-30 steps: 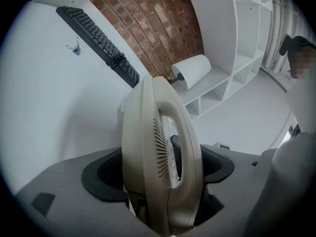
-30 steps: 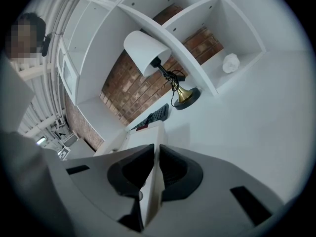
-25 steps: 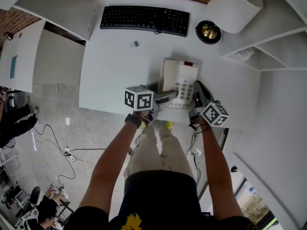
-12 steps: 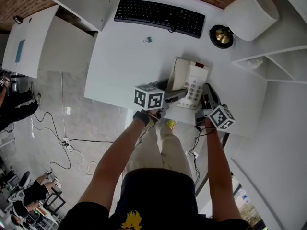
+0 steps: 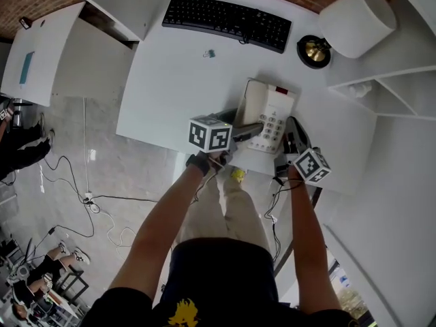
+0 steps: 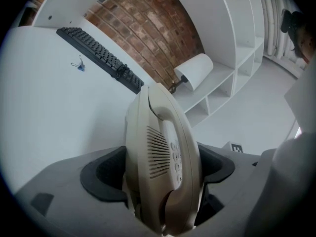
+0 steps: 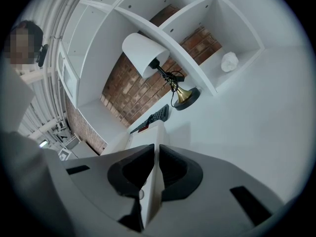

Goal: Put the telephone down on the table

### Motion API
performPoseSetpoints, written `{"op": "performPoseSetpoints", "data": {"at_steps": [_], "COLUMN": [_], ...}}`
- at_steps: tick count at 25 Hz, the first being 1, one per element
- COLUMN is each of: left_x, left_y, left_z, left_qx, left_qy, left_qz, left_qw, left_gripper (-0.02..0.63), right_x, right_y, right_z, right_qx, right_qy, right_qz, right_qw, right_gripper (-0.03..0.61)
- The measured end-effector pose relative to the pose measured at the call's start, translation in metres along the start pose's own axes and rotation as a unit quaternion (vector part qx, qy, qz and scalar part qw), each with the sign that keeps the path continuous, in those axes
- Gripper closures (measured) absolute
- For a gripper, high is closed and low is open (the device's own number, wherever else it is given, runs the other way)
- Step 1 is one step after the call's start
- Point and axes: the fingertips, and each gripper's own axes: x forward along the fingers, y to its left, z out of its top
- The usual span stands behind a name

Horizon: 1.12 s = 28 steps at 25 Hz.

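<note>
At the near edge of the tabletop, toward its right corner, I have the cream telephone (image 5: 267,118) gripped from both sides. My left gripper (image 5: 248,131) is spread wide around the handset end, with its pads pressed on either face of the body. My right gripper (image 5: 285,144) is pinched almost closed on a thin rim at the base's right side.

I cannot tell whether the base already rests on the white table (image 5: 177,80). To set it down well, I judge both hands should sink together and level. They should carry it slightly toward the keyboard (image 5: 227,20), so the whole base lands before either grip lets go.

The shell looks like smooth, hard plastic and likely slippery. The handset is rounded, with a ribbed speaker grille, and a tilt could roll it from its cradle.
</note>
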Motion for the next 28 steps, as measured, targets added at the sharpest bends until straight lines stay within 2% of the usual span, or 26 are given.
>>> {"op": "performPoseSetpoints", "data": {"at_steps": [6, 9, 13, 19, 28], "left_x": [0.005, 0.002, -0.007, -0.008, -0.009], "left_y": [0.004, 0.004, 0.012, 0.016, 0.018], "left_z": [-0.006, -0.005, 0.000, -0.002, -0.001], "left_qx": [-0.012, -0.011, 0.019, -0.002, 0.004], "left_qy": [0.043, 0.041, 0.011, 0.026, 0.016], "left_qz": [0.012, 0.019, 0.053, 0.049, 0.063], "left_qw": [0.9989, 0.9989, 0.9984, 0.9985, 0.9979], "left_gripper": [0.166, 0.167, 0.177, 0.184, 0.175], "right_x": [-0.001, -0.001, 0.000, -0.001, 0.001], "right_y": [0.001, 0.003, 0.006, 0.006, 0.006], "right_z": [-0.001, 0.000, 0.000, -0.001, -0.001], "right_qx": [-0.009, -0.009, -0.012, -0.018, -0.018], "right_qy": [0.010, 0.011, 0.011, 0.011, 0.010], "right_qz": [0.008, 0.008, 0.015, 0.015, 0.013], "right_qw": [1.000, 1.000, 1.000, 1.000, 1.000], "right_gripper": [0.549, 0.549, 0.546, 0.546, 0.545]}}
